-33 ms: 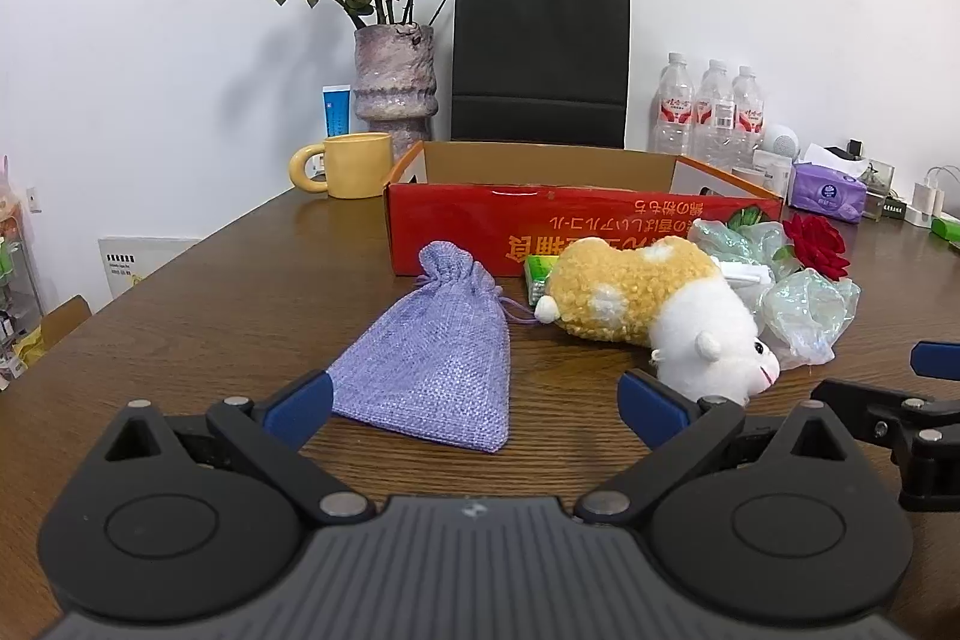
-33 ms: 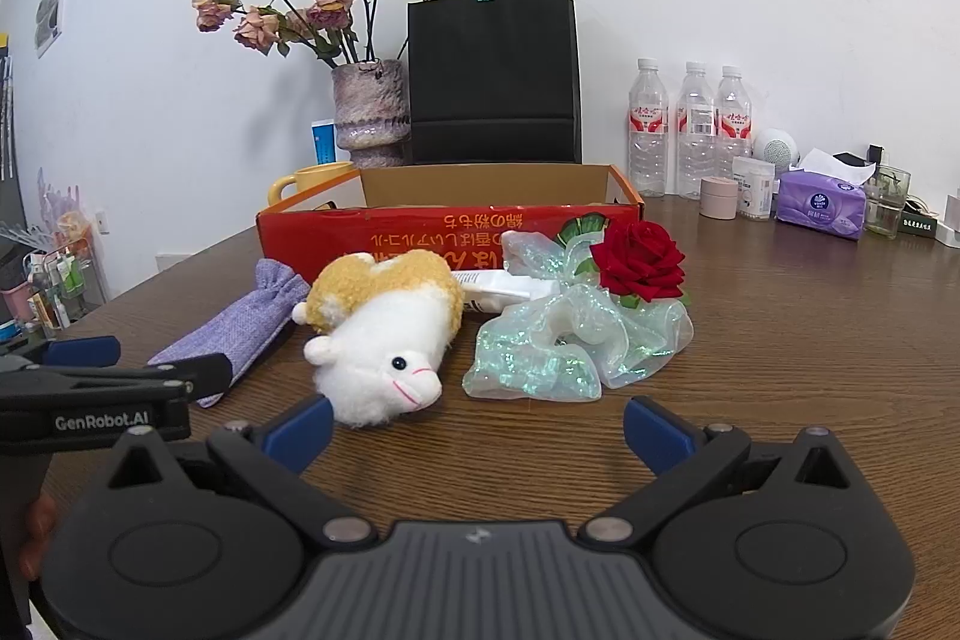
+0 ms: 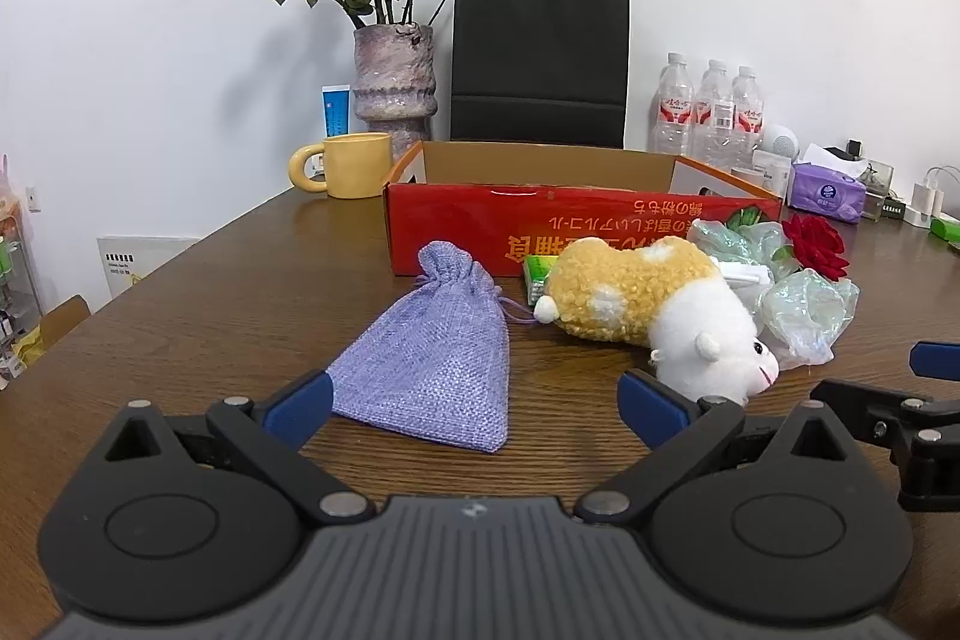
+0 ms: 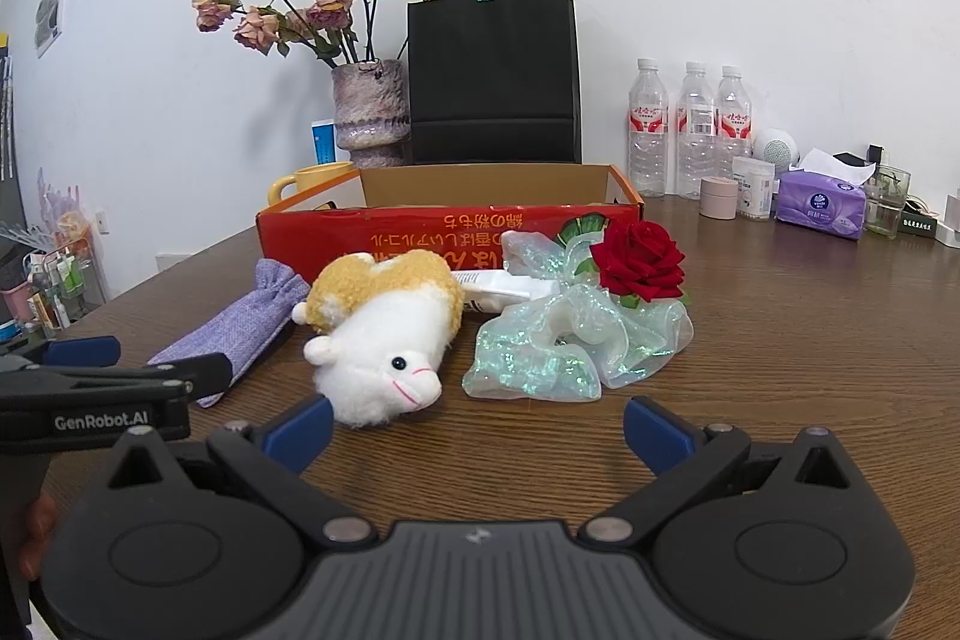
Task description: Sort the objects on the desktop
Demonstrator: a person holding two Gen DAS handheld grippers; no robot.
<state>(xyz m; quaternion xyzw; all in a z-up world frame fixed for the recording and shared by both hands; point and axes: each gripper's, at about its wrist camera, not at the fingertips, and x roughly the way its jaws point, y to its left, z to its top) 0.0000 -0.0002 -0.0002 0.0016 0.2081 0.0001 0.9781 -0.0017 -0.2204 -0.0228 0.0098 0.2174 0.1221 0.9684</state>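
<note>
The left gripper (image 3: 474,403) is hovering low over the wooden table (image 3: 210,316) with its blue-tipped fingers spread wide apart and holding nothing; the near end of the purple drawstring pouch (image 3: 429,361) is lying between those fingers, flat on the table. The right gripper (image 4: 477,427) is likewise hovering with its fingers spread wide and nothing between them, facing the plush toy (image 4: 384,334) and the wrapped red rose (image 4: 639,259). The plush toy, yellow-backed and white-faced, is lying on its side just right of the pouch, its head pointing toward the grippers. A white tube (image 4: 498,287) is lying behind the plush toy, touching the iridescent wrapping (image 4: 570,334) of the rose. A small green packet (image 3: 536,274) is showing between the plush toy and the red cardboard box (image 3: 576,226). The box is standing open-topped directly behind these items; its interior floor is hidden from both views. Behind the box, a yellow mug (image 3: 348,163), a vase of dried roses (image 3: 393,91) and a black paper bag (image 3: 539,55) are standing near the wall. Three water bottles (image 4: 693,130) and a purple tissue pack (image 4: 822,205) are sitting well to the right.
</note>
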